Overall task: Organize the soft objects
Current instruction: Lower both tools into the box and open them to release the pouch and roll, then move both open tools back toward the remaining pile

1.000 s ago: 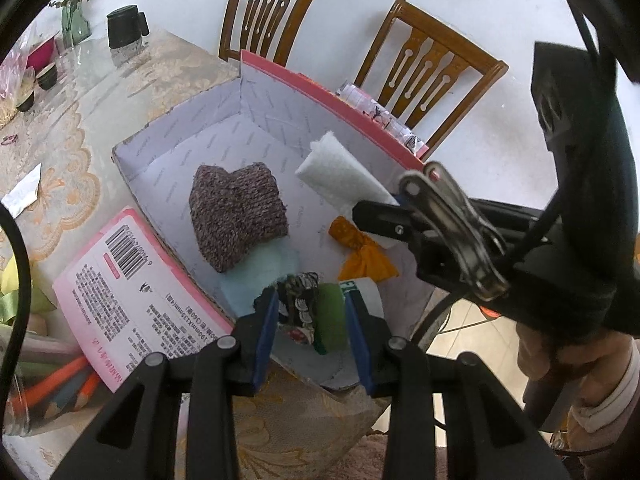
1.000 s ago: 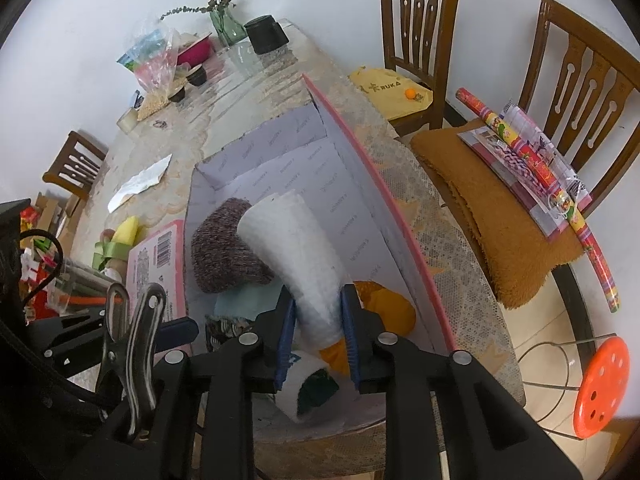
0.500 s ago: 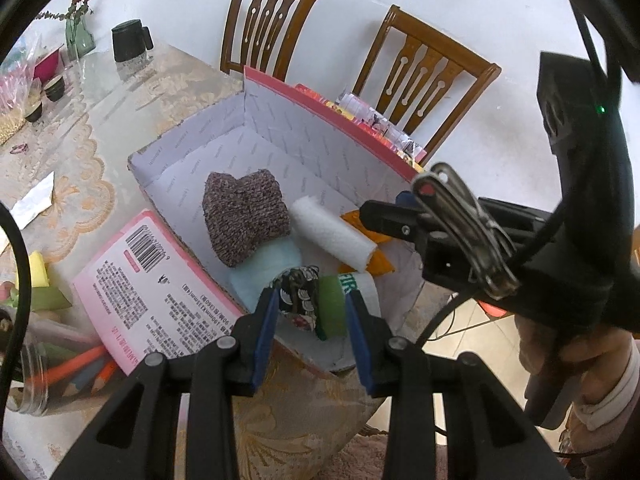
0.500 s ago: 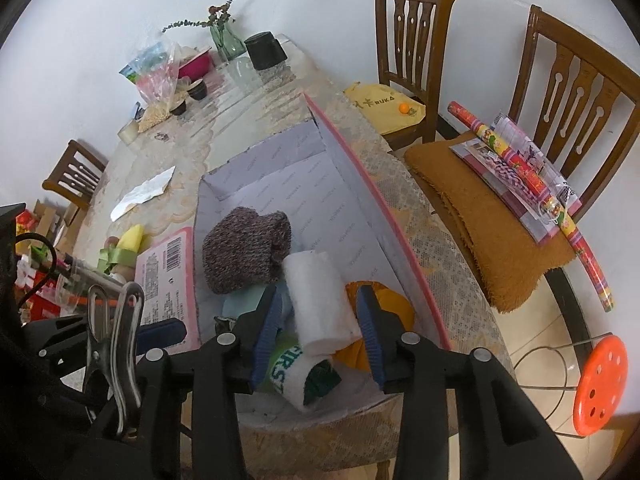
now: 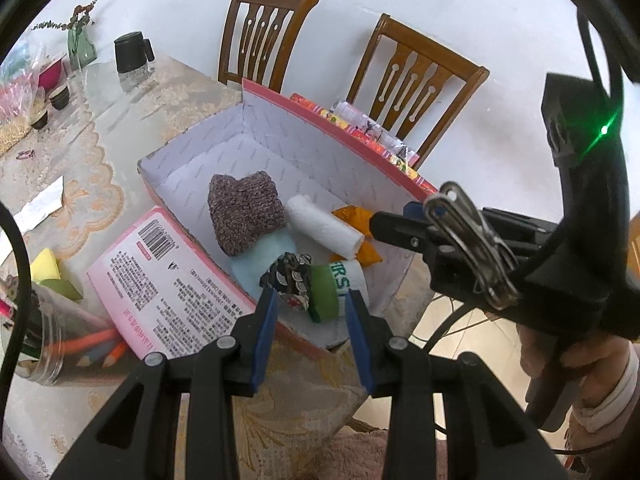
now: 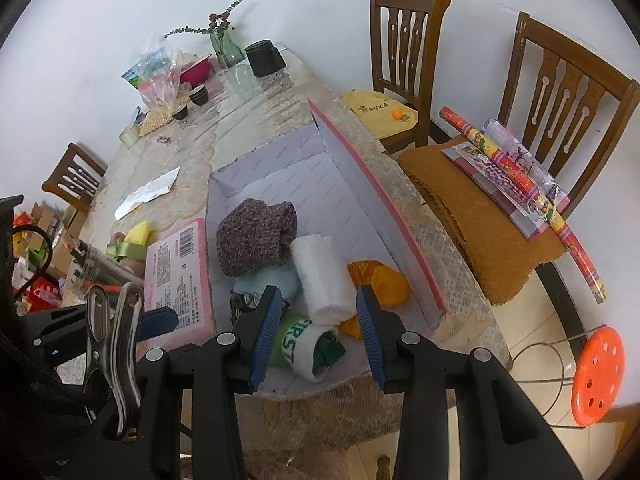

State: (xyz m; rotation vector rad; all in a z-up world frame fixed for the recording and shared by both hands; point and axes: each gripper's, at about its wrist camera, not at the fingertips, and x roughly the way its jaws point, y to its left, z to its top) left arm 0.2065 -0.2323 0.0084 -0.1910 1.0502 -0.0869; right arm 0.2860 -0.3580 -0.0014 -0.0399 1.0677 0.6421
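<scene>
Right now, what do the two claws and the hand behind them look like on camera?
Both claws are black plastic with ribbed blue pads and silver pivot screws. The left claw and right claw look identical. A steel spring clamp is clipped on the right unit, a green light glows on its black mount, and black cables loop around. The right hand has a pale cuff.

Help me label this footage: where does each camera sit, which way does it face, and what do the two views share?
Left wrist: sits on the left gripper, faces down into the open box; shows its own open fingers, the right gripper and a hand.
Right wrist: sits on the right gripper, faces down into the same box; shows its own open fingers, the left gripper at lower left.
Shared: knitted hat, white roll.
</scene>
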